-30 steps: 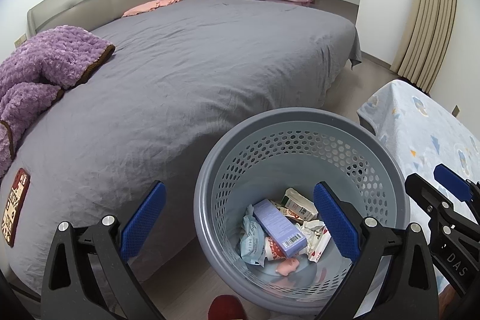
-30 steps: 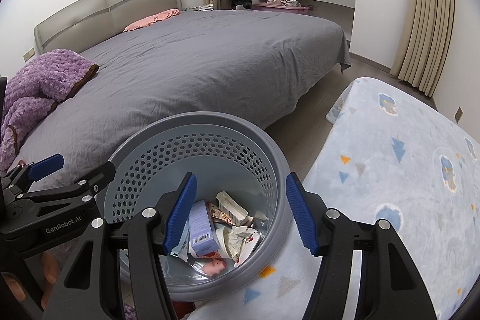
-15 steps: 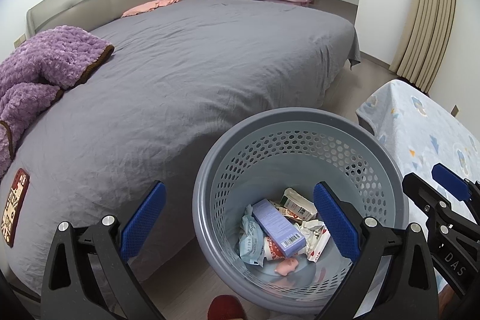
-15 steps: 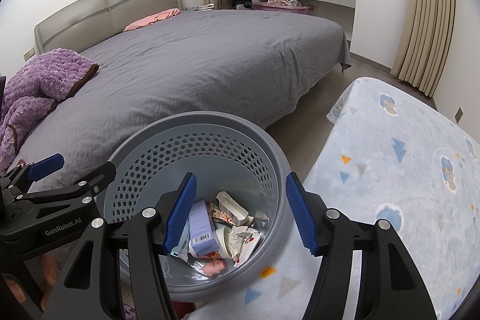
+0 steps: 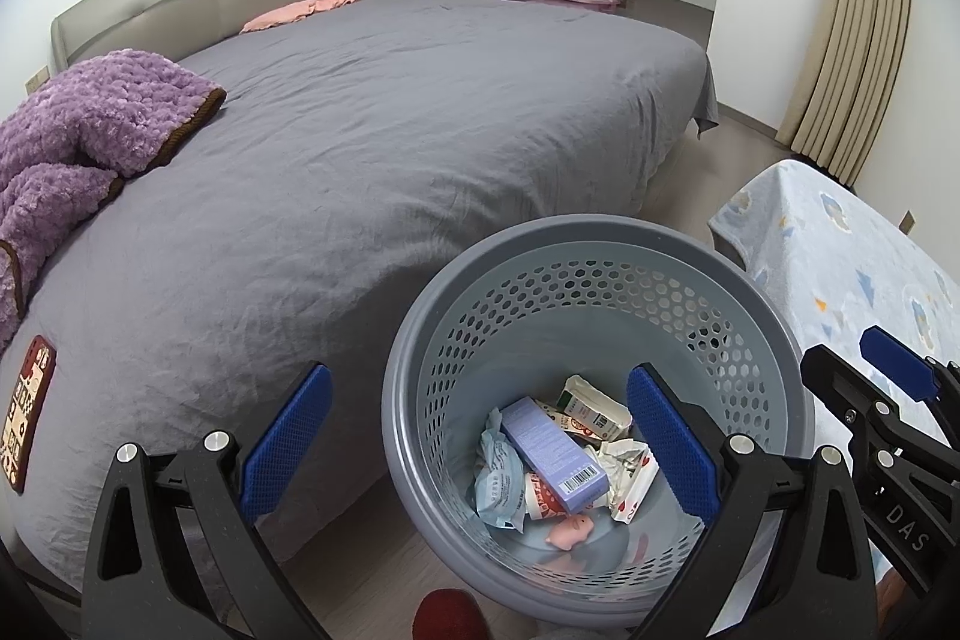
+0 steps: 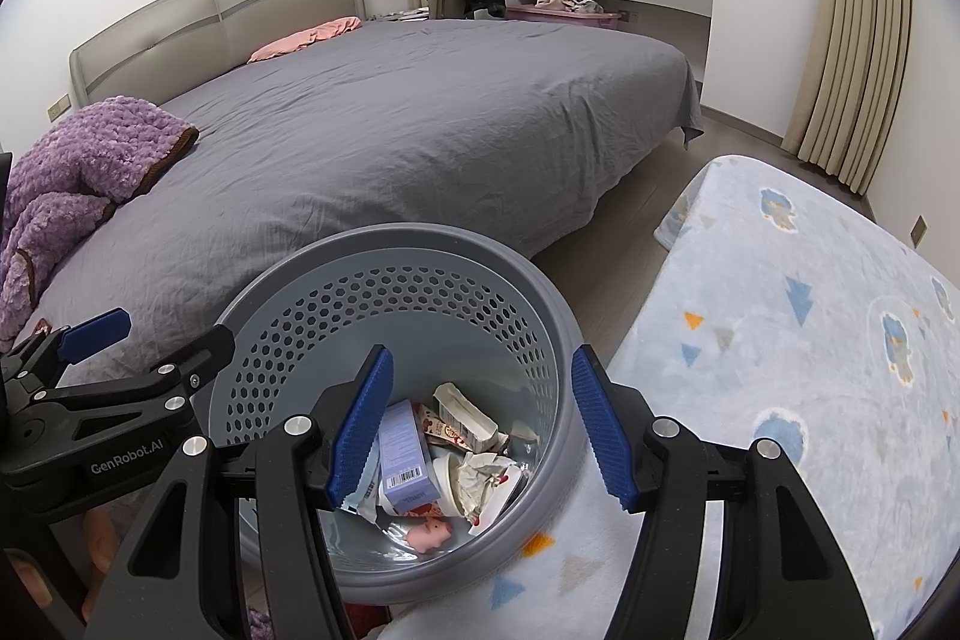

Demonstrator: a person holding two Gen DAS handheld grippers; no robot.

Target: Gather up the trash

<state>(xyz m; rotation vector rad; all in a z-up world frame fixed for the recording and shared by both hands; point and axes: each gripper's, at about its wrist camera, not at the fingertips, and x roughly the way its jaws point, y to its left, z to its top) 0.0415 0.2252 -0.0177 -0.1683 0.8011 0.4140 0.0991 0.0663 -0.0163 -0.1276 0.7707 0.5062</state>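
A grey perforated basket [image 5: 600,244] [image 6: 396,250] stands on the floor beside the bed. Inside lie a lilac box [image 5: 552,451] [image 6: 405,454], crumpled wrappers [image 5: 498,478], a small carton [image 5: 591,406] [image 6: 465,415] and a pink pig toy [image 5: 570,529] [image 6: 429,532]. My left gripper [image 5: 480,436] hovers open above the basket's left rim, nothing between its blue pads. My right gripper [image 6: 480,424] hangs open over the basket's inside, also empty. Each gripper shows at the edge of the other's view.
A wide bed with a grey sheet [image 5: 390,130] fills the left and middle; a purple blanket [image 5: 78,130] and a brown patterned packet [image 5: 27,418] lie on its near-left part. A pale blue patterned cover [image 6: 810,340] lies to the right. Curtains [image 5: 852,40] hang at the far right.
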